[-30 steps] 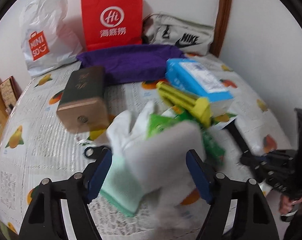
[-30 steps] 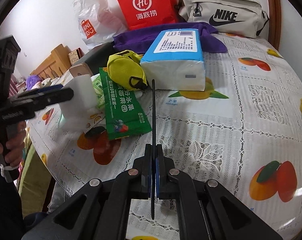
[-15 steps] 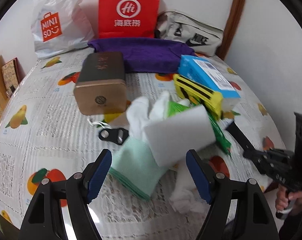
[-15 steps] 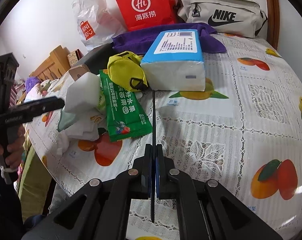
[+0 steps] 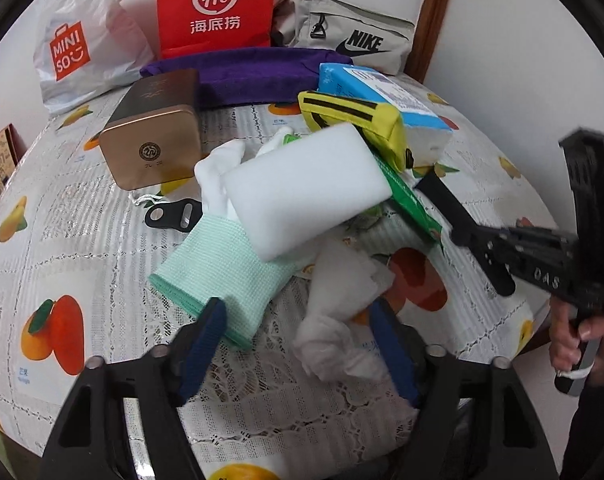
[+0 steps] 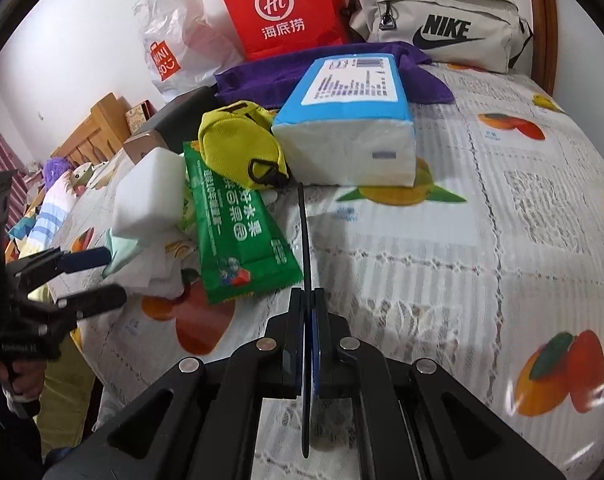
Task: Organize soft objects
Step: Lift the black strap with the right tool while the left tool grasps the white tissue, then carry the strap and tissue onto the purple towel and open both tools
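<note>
A white sponge block (image 5: 302, 188) (image 6: 149, 196) lies tilted on a white glove with a mint-green cuff (image 5: 221, 272). In front of them sits a crumpled white tissue (image 5: 338, 340). My left gripper (image 5: 299, 344) (image 6: 101, 278) straddles that tissue, its jaws closing. The left blue pad (image 5: 203, 336) stands off the tissue, at the cuff's edge. My right gripper (image 6: 308, 292) (image 5: 462, 236) hovers to the right of the pile, shut on a thin black strip (image 6: 302, 232) that pokes out ahead of it.
A green snack packet (image 6: 237, 232), a yellow pouch (image 6: 237, 144) and a blue tissue pack (image 6: 350, 120) lie beside the pile. Behind are a gold tin (image 5: 153, 140), a purple towel (image 5: 253, 72), a red paper bag (image 5: 217, 4), a plastic bag (image 5: 77, 52) and a grey pouch (image 6: 442, 28).
The sponge, between the left jaws a second ago, now rests on the glove. My left gripper has sunk toward the crumpled tissue and its jaws have narrowed. The right gripper stayed put.
</note>
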Motion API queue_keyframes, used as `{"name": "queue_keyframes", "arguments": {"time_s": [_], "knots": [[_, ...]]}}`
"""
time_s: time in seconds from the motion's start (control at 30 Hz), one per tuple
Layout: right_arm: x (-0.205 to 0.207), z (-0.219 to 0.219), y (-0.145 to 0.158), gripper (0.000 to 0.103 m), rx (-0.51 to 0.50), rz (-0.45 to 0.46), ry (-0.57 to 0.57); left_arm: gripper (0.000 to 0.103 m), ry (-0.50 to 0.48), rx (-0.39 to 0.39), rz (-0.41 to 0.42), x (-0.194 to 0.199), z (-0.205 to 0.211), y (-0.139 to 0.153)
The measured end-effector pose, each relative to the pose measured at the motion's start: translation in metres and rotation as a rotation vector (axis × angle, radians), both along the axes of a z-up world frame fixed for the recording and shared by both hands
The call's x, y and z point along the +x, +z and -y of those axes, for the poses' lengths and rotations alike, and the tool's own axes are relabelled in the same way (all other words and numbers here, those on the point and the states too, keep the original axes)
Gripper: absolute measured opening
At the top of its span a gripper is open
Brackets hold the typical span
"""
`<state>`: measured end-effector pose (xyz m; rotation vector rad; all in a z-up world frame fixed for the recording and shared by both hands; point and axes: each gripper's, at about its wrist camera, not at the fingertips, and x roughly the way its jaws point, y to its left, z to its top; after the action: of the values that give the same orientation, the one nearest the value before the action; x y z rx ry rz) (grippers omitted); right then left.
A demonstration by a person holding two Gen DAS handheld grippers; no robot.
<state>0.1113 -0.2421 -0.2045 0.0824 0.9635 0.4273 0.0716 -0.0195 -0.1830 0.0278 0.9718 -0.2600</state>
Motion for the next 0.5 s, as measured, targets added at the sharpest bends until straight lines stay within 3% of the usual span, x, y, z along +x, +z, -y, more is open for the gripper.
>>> {"name": "queue_keyframes", "arguments": {"time_s": [0.07, 0.2, 0.27, 0.37, 0.5], "knots": [[0.003, -0.002, 0.000, 0.004, -0.003, 0.010, -0.007, 0.056, -0.004, 0.024, -0.003, -0.001, 0.003, -0.002], [0.006, -0.004, 0.001, 0.003, -0.013, 0.025, -0.021, 0.030, -0.017, 0.067, 0.015, -0.004, 0.006, -0.004], [0.004, -0.005, 0.002, 0.003, -0.028, 0.033, -0.023, 0.023, -0.023, 0.041, 0.007, -0.004, 0.000, -0.002], [0.000, -0.002, 0.004, 0.003, -0.034, 0.035, -0.027, 0.022, -0.009, -0.011, 0.010, -0.006, -0.012, 0.007], [-0.005, 0.003, 0.008, 0.003, -0.027, 0.035, -0.042, 0.022, 0.021, -0.024, 0.024, -0.007, -0.026, 0.016]]}}
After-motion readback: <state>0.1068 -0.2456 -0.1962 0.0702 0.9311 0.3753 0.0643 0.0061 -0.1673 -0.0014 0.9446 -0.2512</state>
